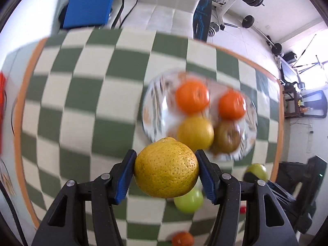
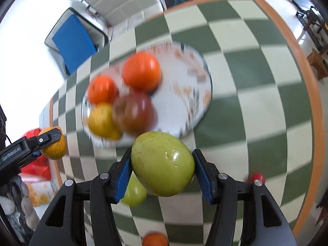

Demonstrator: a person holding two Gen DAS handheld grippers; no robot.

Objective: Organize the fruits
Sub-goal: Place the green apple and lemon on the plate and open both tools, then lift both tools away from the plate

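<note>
My left gripper (image 1: 166, 167) is shut on a yellow orange (image 1: 166, 168), held above the checkered table just short of the plate (image 1: 155, 100). That plate carries two orange fruits (image 1: 192, 96), a yellow fruit (image 1: 194, 132) and a brownish apple (image 1: 228, 137). My right gripper (image 2: 163, 169) is shut on a green fruit (image 2: 163, 164), also held near the plate (image 2: 184, 94). In the right wrist view the left gripper (image 2: 48, 141) shows at the far left with its yellow orange (image 2: 54, 150). Both views are motion-blurred.
Loose on the green-and-cream checkered cloth (image 1: 82, 102) lie a green fruit (image 1: 188, 202), another green fruit (image 1: 257, 171), an orange fruit (image 1: 182, 238) and a small red thing (image 2: 257, 177). A blue chair (image 2: 71, 41) and a white chair (image 2: 123, 0) stand beyond the table.
</note>
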